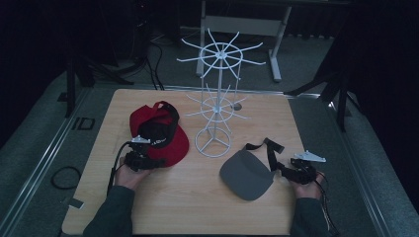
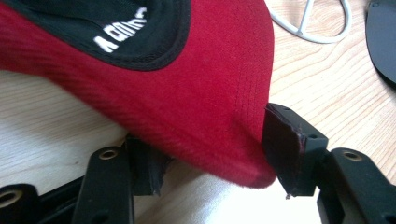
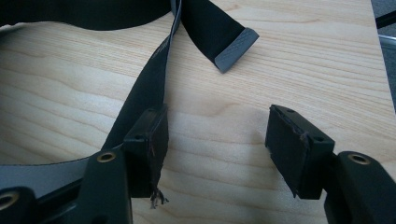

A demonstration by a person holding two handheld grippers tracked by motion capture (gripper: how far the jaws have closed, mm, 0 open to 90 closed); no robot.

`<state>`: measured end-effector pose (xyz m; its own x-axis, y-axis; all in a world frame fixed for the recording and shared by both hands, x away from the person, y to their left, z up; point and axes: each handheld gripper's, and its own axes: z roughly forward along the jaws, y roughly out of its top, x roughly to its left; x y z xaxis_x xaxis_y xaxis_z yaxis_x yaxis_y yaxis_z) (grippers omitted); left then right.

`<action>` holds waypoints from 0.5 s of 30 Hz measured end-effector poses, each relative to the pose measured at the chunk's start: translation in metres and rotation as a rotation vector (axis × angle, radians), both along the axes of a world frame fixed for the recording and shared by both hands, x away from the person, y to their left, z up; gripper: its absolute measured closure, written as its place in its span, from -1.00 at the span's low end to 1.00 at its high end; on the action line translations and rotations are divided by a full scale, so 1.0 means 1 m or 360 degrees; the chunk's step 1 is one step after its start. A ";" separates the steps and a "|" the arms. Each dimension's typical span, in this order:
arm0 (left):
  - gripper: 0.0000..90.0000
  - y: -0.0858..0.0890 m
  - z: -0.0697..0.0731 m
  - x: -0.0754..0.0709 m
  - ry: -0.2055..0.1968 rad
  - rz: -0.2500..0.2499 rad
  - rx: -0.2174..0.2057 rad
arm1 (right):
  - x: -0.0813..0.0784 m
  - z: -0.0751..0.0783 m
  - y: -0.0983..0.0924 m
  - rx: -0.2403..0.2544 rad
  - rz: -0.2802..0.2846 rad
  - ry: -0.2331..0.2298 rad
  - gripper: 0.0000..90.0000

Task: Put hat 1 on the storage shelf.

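Straddling the red cap's (image 2: 187,107) brim, left hand-held gripper (image 2: 210,163) spread — white lettering unreadable — right hand-held gripper (image 3: 215,144) spread.

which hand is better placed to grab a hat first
Left. The left gripper already has the red cap brim between its open jaws. The right gripper has only bare table between its jaws, beside the visor strap.

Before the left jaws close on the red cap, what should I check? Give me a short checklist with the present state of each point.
1. Red cap brim lies between the left gripper jaws: ok.
2. Jaws already press on the brim: not ok, gaps remain.
3. Brim edge is lifted off the table: ok.
4. White hat stand is apart from the cap: ok.
5. Right gripper is open, holding nothing: ok.
6. Grey visor is apart from the cap: ok.
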<state>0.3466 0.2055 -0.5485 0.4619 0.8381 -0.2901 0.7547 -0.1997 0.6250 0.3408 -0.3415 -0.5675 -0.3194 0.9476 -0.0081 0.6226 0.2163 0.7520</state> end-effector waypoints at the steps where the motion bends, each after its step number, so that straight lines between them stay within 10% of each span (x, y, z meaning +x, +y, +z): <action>1: -0.02 -0.001 -0.001 0.001 0.0002 0.0001 -0.0007 | 0.000 0.000 0.000 0.0000 0.0000 0.0000 -0.13; 15: 0.48 -0.004 -0.005 -0.001 0.0025 -0.0037 -0.0034 | 0.000 0.000 0.000 -0.0001 0.0004 0.0000 -0.14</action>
